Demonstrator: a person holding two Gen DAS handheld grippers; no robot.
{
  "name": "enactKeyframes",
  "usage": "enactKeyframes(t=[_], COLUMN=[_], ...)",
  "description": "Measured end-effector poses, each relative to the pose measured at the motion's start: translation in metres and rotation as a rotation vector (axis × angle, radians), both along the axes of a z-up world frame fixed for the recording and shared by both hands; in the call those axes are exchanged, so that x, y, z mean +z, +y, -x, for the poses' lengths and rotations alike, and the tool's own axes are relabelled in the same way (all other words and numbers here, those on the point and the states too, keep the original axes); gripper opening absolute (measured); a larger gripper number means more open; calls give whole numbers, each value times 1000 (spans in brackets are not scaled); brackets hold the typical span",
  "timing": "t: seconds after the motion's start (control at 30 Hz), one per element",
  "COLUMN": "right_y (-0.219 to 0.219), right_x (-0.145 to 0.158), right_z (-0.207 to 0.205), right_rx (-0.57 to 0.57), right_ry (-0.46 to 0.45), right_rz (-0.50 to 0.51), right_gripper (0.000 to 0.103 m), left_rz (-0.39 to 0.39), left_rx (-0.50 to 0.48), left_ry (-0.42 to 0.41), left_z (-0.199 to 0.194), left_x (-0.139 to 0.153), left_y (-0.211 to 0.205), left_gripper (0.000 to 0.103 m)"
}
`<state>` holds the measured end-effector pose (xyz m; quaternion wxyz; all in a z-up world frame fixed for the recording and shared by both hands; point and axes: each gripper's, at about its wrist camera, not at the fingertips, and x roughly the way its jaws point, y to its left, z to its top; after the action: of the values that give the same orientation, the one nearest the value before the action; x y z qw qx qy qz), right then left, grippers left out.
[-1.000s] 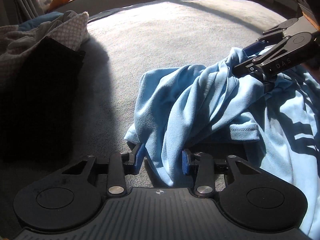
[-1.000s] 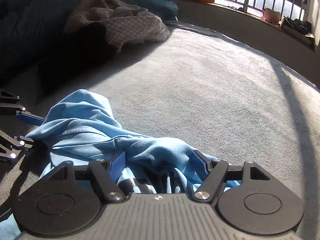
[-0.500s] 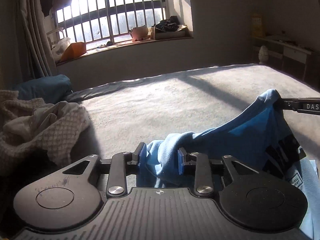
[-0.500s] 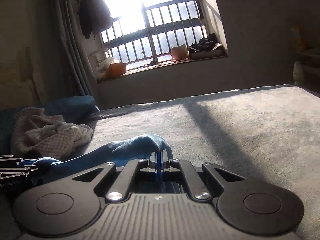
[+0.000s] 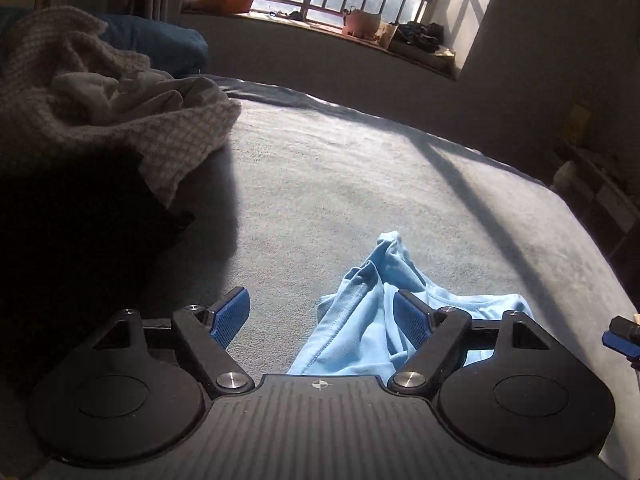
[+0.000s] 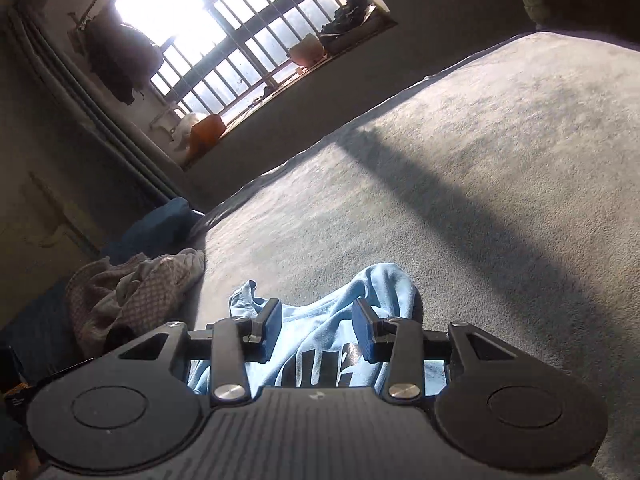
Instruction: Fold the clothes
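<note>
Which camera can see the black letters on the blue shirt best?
The right wrist view. There the light blue shirt shows black print between the open right gripper fingers. The left wrist view shows only plain bunched folds of it, no print.

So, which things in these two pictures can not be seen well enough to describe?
- Light blue shirt: left wrist view, lower part hidden behind the left gripper.
- Shirt's dark print: right wrist view, cut off by the right gripper, unreadable.
- Dark heap: left wrist view, lost in shadow.
- Windowsill items: too small.
</note>
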<state>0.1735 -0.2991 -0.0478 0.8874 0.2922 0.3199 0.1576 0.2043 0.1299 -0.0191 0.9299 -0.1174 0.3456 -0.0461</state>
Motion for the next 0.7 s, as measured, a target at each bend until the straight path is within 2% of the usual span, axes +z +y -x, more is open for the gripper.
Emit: enactKeyframes(t=[0.2, 0.3, 0.37, 0.53, 0.6, 0.7], right_y=[-15, -15, -8, 10, 16, 27], right_x=[34, 43, 41, 15, 0, -19], right_z=[68, 100, 122, 174, 189, 207], right_rx=[87, 136, 167, 212, 207, 221], right_ry=[-35, -37, -23, 53, 87, 129], right_rz=[-118, -121, -89, 38, 114, 229], right_gripper=[48, 49, 49, 49, 49, 49], left_rz=[-5, 0, 10, 58, 47, 14], left_rx=[-42, -71, -104, -252, -311, -372], left_ry=[-27, 1, 38, 195, 270, 316], left_z=[77, 112, 133, 180, 195, 215], left_x=[37, 43, 40, -6, -30, -57], left_y=[30, 38, 39, 20, 3, -15], left_gripper=[85, 86, 86, 85, 83, 82])
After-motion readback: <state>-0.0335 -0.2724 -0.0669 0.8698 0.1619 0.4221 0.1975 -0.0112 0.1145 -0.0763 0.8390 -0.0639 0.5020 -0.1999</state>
